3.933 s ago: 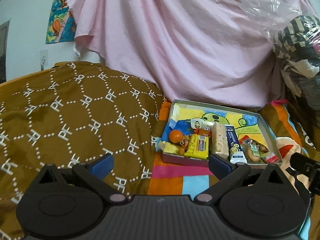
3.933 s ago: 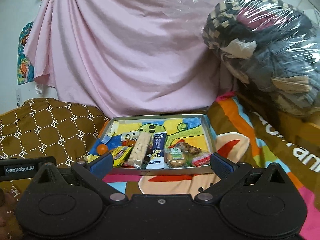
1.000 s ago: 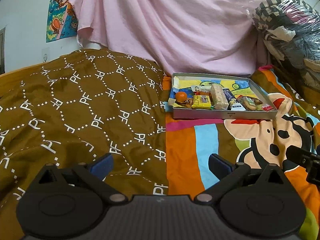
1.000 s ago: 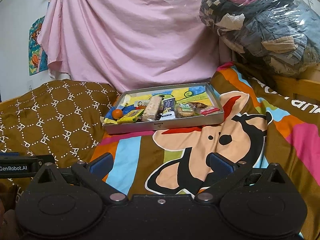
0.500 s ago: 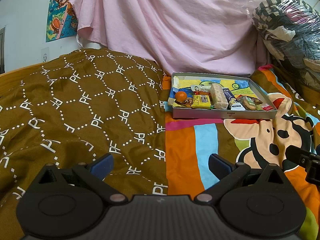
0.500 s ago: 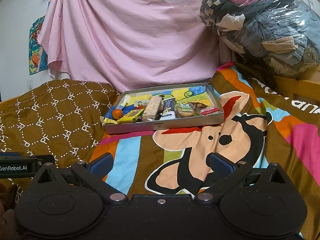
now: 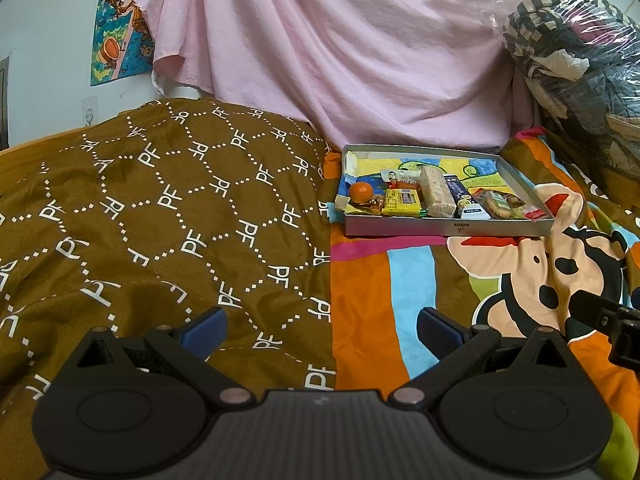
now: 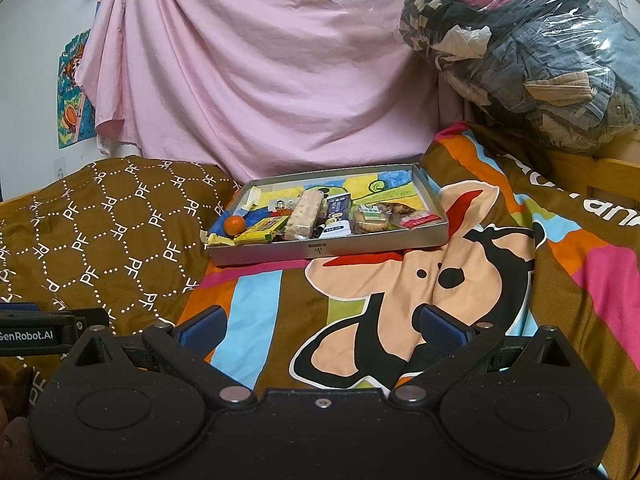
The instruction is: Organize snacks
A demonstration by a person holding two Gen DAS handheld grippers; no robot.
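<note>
A shallow grey tray (image 7: 444, 231) (image 8: 328, 250) rests on the bed, well ahead of both grippers. In it lie an orange fruit (image 7: 361, 191) (image 8: 234, 225), a yellow packet (image 7: 401, 201) (image 8: 262, 229), a pale cereal bar (image 7: 437, 191) (image 8: 306, 214), a blue-and-white packet (image 7: 464, 197) (image 8: 336, 214), a bagged cookie (image 7: 497, 202) (image 8: 371, 218) and a red wrapper (image 7: 536, 213) (image 8: 418, 220). My left gripper (image 7: 320, 328) hangs open over the blankets with nothing between its fingers. My right gripper (image 8: 322, 326) is open too, empty, above the cartoon blanket.
A brown patterned quilt (image 7: 160, 216) covers the left of the bed, and a colourful cartoon blanket (image 8: 460, 280) the right. A pink sheet (image 8: 260, 80) hangs behind the tray. A plastic-wrapped bundle of clothes (image 8: 520, 52) sits at the back right.
Since 3.9 s ago both grippers have pulled back from the tray, which now looks smaller and farther. Over the last second almost nothing has moved. Both stay open.
</note>
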